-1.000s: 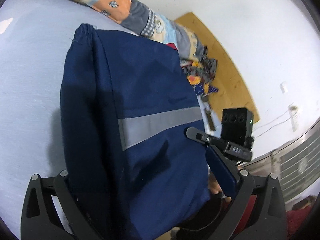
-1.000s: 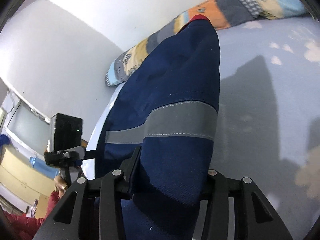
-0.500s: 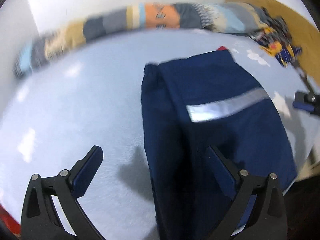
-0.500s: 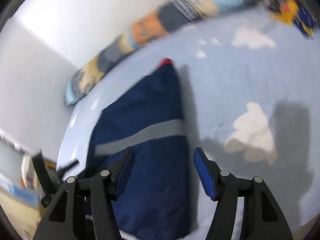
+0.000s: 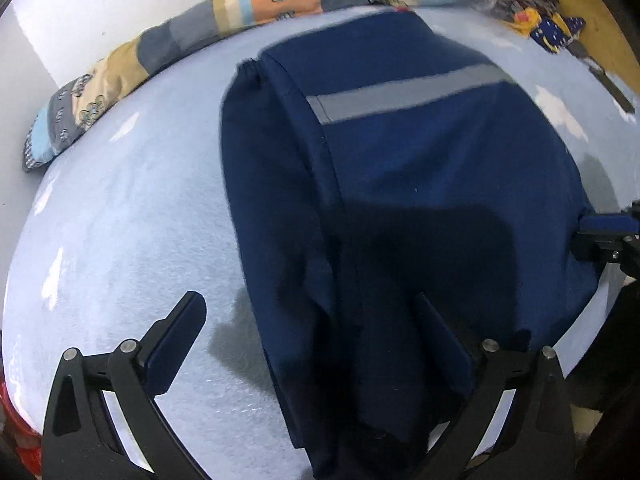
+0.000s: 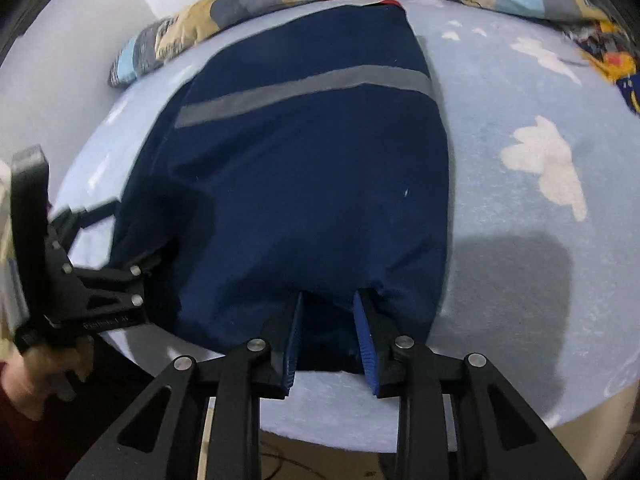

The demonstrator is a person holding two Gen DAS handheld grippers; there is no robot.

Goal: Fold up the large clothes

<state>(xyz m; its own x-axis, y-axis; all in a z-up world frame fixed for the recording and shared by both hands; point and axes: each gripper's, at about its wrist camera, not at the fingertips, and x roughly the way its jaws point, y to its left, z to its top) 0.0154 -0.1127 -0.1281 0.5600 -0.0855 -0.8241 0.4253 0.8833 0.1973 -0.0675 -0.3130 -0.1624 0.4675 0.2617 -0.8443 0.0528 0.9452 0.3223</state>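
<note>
A navy garment point(image 5: 400, 160) with a grey reflective stripe point(image 5: 400, 92) lies folded flat on the light blue bed sheet point(image 5: 120, 220). My left gripper point(image 5: 308, 312) is wide open. Its right finger rests over the garment's near left edge, and its left finger hangs over bare sheet. In the right wrist view, the garment point(image 6: 300, 180) reaches down to my right gripper point(image 6: 329, 320). Those jaws are closing, with the garment's near hem bunched between the blue pads point(image 6: 365, 332). The right gripper's tip point(image 5: 600, 232) shows at the garment's right edge.
A patchwork quilt point(image 5: 240, 4) runs along the far side against the white wall. A pile of coloured clothes point(image 5: 536, 24) lies at the far right corner. A person's hand point(image 6: 28, 376) holds the left tool off the bed's near edge point(image 6: 360, 432). White cloud prints point(image 6: 548, 164) mark the sheet.
The garment was held up a second ago and now lies flat on the bed. My left jaws have opened wide. My right jaws let go, then narrowed onto the near hem.
</note>
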